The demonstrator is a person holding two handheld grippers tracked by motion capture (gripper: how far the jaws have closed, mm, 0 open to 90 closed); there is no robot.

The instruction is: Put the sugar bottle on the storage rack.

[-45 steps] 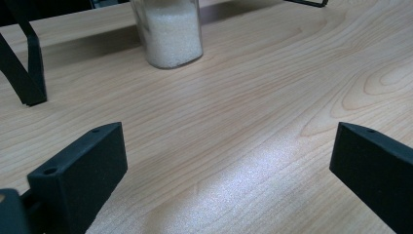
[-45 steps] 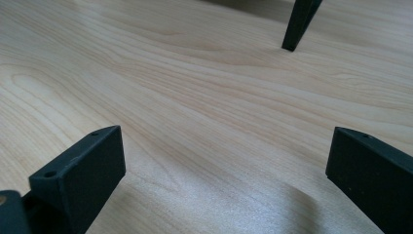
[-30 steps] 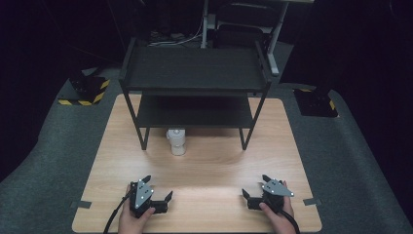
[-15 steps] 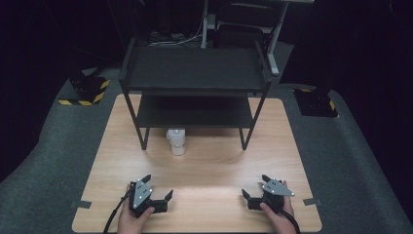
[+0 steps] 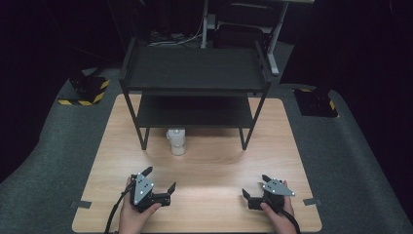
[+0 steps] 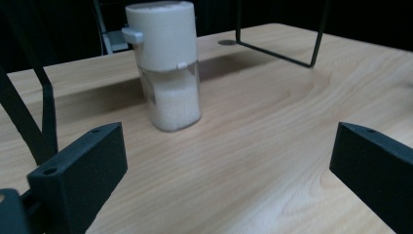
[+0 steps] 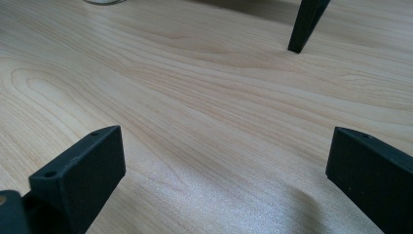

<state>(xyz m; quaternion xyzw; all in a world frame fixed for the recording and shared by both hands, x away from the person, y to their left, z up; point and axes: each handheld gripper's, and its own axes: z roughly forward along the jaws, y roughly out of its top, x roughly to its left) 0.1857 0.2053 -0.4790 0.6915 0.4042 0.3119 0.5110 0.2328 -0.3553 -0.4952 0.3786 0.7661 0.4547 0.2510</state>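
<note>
One container on the worktop (image 5: pixel 209 165): a shaker (image 5: pixel 176 141) — clear lower body, tall white cap (image 6: pixel 160 34) with a small tab at one side. White granular fill (image 6: pixel 174 105) reached roughly to the base of the cap; whether the cap section held any could not be told. Shaker stood upright on the wood, at the front edge of the black rack (image 5: pixel 195 73), just inside the rack's front left leg (image 5: pixel 143 139) and partly under the lower shelf (image 5: pixel 195 111). Both rack shelves looked bare from above.

Left hand-held gripper (image 5: pixel 158 184) rested near the worktop's front edge, left of centre, held in the person's left hand (image 5: pixel 134 214). Jaws spread wide, nothing between them. In the left gripper view the shaker stood ahead of the jaws, nearer the left jaw, well apart from both.

Right hand-held gripper (image 5: pixel 255 189) sat at the front right, in the right hand (image 5: pixel 280 217) — jaws likewise released and empty. Its own view showed bare wood grain between the jaws, one rack leg (image 7: pixel 306 24) beyond, and the shaker's base just cut by the top edge.

Grey tape tabs (image 5: pixel 80 204) marked the worktop's front corners.
</note>
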